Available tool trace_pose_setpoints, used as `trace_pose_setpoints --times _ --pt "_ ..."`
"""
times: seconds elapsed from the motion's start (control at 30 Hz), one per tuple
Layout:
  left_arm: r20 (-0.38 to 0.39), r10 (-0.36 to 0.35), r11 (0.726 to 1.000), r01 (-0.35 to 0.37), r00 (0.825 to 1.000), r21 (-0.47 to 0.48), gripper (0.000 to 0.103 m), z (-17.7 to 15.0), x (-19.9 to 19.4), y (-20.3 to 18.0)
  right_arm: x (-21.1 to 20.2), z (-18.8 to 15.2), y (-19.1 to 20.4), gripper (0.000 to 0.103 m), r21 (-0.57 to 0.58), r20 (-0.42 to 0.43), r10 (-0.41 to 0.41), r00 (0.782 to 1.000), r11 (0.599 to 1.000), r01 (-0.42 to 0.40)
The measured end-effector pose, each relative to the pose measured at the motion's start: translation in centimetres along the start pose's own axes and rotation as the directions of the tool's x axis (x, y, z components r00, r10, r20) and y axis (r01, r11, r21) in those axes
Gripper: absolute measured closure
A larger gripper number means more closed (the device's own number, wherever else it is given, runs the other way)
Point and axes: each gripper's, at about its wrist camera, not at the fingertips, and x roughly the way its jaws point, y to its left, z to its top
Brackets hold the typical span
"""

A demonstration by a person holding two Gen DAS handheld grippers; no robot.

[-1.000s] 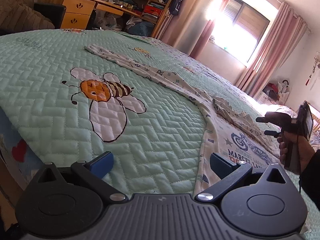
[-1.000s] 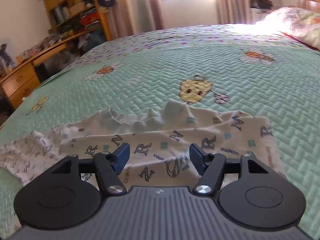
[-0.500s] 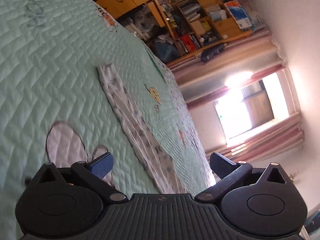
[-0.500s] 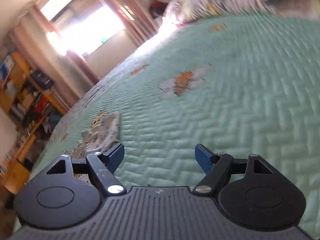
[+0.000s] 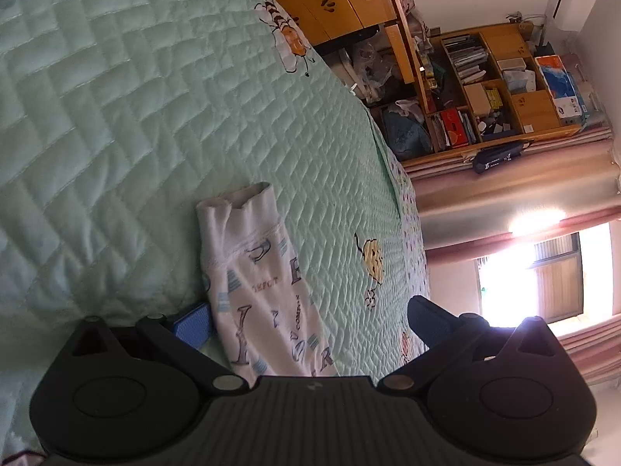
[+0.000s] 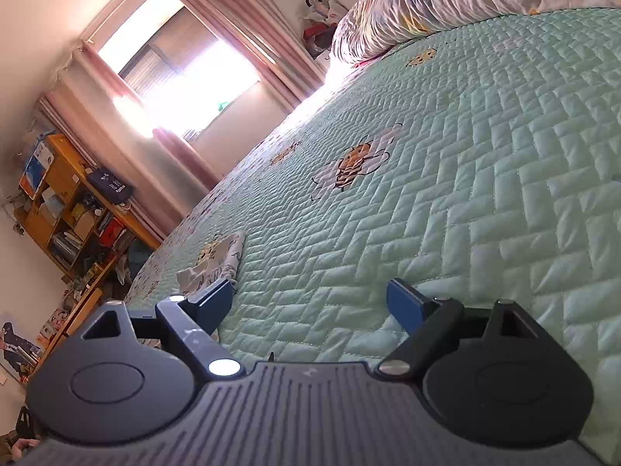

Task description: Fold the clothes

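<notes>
Left wrist view: the left tongs (image 5: 310, 322) stand apart, with a white letter-printed garment (image 5: 264, 291) lying flat on the green quilted bed (image 5: 116, 116) between them, touching the left pad. Right wrist view: the right tongs (image 6: 310, 303) are also apart over bare quilt, the garment (image 6: 217, 264) bunched beside their left finger.

left tongs (image 5: 306, 320) gape around a printed sleeve (image 5: 258, 283), perhaps touching it.
</notes>
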Motion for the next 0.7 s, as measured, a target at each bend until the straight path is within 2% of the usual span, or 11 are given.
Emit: trace_pose_setpoints --times 0.23,0.27,0.33,0.37,0.4,0.43,0.57,0.63,0.7 --pt "0.04 -0.051 0.989 0.045 0.998 0.138 0.001 0.2 1.8 -1.0 -0.1 -0.3 0.3 0.011 -0.03 0.003 -0.004 1.0 1.0 0.004" --pt "0.044 -0.053 0.985 0.046 0.998 0.165 0.005 0.1 1.9 -1.2 -0.1 -0.4 0.4 0.011 -0.035 0.004 -0.004 1.0 0.999 0.004" --pt "0.009 -0.032 0.985 0.03 0.999 0.17 0.041 0.2 2.6 -0.8 -0.1 -0.5 0.5 0.01 -0.042 0.005 -0.005 1.0 0.999 0.006" --pt "-0.018 -0.019 0.988 0.021 1.0 0.155 0.093 0.3 3.1 -0.4 -0.1 -0.5 0.5 0.01 -0.042 0.006 -0.005 1.0 0.999 0.005" --pt "-0.031 0.001 0.993 0.003 1.0 0.12 0.101 0.6 3.7 0.5 -0.1 -0.5 0.5 0.01 -0.041 0.006 -0.005 1.0 0.999 0.005" --pt "-0.04 0.013 0.995 -0.009 0.999 0.098 0.101 0.7 4.1 1.1 -0.1 -0.5 0.4 0.01 -0.041 0.006 -0.004 1.0 0.999 0.004" --pt "-0.015 0.0 0.983 0.003 1.0 0.184 0.101 0.5 4.2 0.3 -0.2 -0.6 0.5 0.01 -0.047 0.006 -0.007 1.0 0.999 0.007" --pt "0.01 -0.001 0.985 0.0 1.0 0.171 0.101 0.6 3.9 0.2 -0.2 -0.7 0.6 0.009 -0.052 0.006 -0.008 1.0 0.999 0.008" --pt "0.041 -0.004 0.978 -0.004 0.999 0.207 0.101 0.5 3.4 -0.8 -0.4 -1.0 0.8 0.009 -0.055 0.007 -0.009 1.0 0.998 0.009"
